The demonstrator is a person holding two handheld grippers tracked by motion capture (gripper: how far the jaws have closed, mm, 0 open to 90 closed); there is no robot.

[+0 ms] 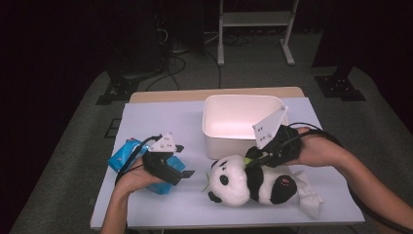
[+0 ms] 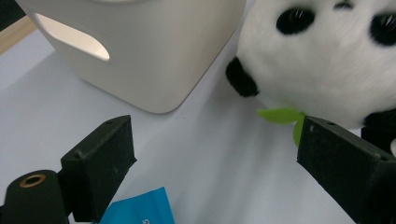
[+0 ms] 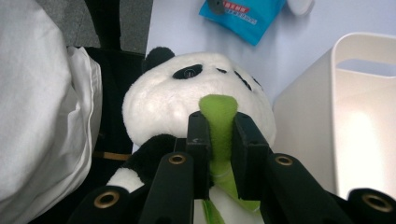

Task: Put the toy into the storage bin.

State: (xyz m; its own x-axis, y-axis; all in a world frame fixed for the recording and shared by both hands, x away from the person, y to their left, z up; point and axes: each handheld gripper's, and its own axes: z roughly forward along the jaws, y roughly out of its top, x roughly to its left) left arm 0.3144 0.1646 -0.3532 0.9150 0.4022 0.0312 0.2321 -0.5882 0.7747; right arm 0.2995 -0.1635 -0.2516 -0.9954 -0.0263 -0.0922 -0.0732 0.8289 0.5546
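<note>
Two grippers were in my hands: my right gripper (image 3: pixel 219 140) pinched the green leaf (image 3: pixel 218 122) of the plush panda (image 1: pixel 246 179) lying near me, my left gripper (image 2: pixel 215 158) gaped with nothing between its jaws above the blue packet (image 1: pixel 125 155), and beyond stood the white bin (image 1: pixel 229 139).

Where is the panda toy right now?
In the high view the panda toy lies near the table's front edge, before the white bin, its green stalk pinched by the right tongs.

Table (image 1: pixel 160 117) (pale): bin (image 1: pixel 214 139); blue packet (image 1: pixel 122 156); panda (image 1: pixel 234 183); cloth (image 1: pixel 309 200).
</note>
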